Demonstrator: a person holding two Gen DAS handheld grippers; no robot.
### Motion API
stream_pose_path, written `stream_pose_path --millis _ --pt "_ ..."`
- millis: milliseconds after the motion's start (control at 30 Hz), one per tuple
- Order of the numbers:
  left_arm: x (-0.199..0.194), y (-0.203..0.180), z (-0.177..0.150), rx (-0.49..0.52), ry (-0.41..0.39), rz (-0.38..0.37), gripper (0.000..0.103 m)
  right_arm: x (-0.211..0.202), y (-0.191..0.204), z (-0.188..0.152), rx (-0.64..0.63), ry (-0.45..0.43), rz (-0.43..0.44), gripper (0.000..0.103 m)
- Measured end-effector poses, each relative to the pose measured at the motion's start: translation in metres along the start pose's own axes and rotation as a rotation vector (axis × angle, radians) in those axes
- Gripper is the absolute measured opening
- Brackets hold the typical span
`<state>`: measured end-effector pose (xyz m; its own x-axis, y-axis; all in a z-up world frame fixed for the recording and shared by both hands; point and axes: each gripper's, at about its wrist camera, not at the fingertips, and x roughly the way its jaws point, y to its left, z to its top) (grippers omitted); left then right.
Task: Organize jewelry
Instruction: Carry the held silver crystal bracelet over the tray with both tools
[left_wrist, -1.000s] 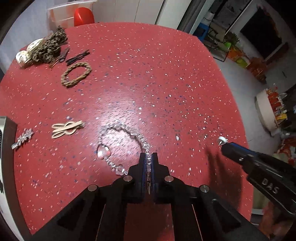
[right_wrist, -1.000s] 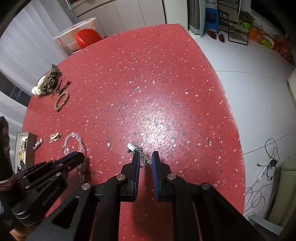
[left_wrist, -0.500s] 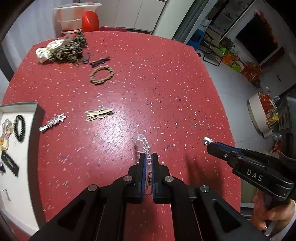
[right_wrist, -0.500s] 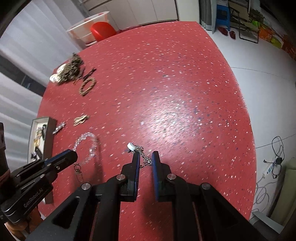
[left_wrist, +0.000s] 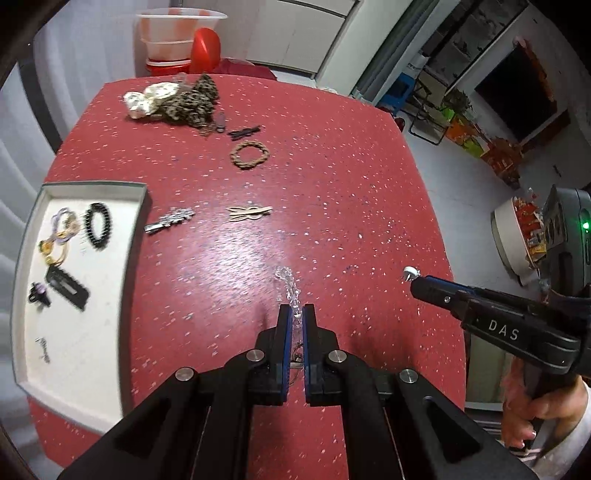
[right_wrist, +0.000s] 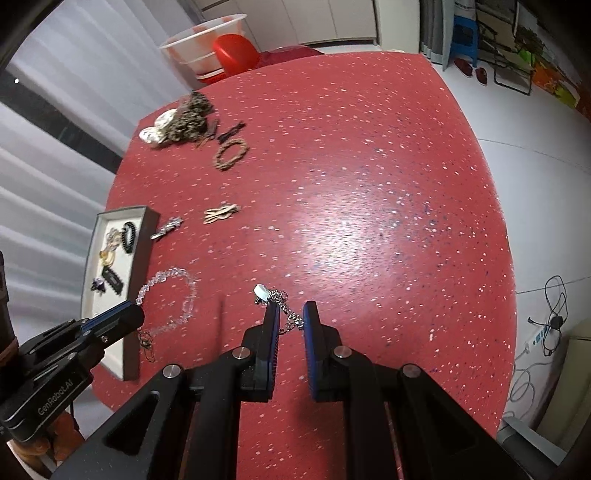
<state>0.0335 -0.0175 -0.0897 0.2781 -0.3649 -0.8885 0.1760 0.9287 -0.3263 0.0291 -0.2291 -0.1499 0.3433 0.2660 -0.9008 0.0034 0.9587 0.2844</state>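
Note:
Over the red speckled table (left_wrist: 332, 184), my left gripper (left_wrist: 296, 312) is shut on a strand of clear crystal beads (left_wrist: 287, 282). In the right wrist view the strand (right_wrist: 166, 277) hangs in a loop from that gripper (right_wrist: 129, 315), off the tabletop. My right gripper (right_wrist: 290, 314) is shut on a thin silver chain (right_wrist: 288, 315) with a white pendant (right_wrist: 261, 291) sticking out past its left finger. It shows at the right of the left wrist view (left_wrist: 415, 284). A white tray (left_wrist: 92, 187) at the left holds a black bead bracelet (left_wrist: 98, 224), rings and clips.
Loose on the table lie a braided brown bracelet (left_wrist: 250, 155), a wooden hair clip (left_wrist: 249, 213), a silver clip (left_wrist: 170, 220), a black hairpin (left_wrist: 243, 131) and a heap of chains and shells (left_wrist: 177, 101). A plastic basin (left_wrist: 177, 37) stands beyond the far edge.
Both grippers have risen and drifted left with their pieces. The crystal strand, which lay partly on the table, now hangs free. The white tray has come fully into view.

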Motion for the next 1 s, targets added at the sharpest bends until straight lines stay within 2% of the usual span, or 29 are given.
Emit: stream_pose_path --millis 300,600,1000 --pt "-0.036 0.027 -0.011 -0.045 -0.038 0.025 0.006 -0.015 0.049 0.0 -0.082 -0.006 0.02 0.014" --pt "-0.062 0.06 -0.024 -0.102 -0.073 0.047 0.006 -0.012 0.096 0.001 -0.153 0.013 0.047 0.014" --pt "-0.091 0.141 -0.04 -0.244 -0.125 0.119 0.006 0.013 0.183 0.008 -0.297 0.045 0.104 0.014"
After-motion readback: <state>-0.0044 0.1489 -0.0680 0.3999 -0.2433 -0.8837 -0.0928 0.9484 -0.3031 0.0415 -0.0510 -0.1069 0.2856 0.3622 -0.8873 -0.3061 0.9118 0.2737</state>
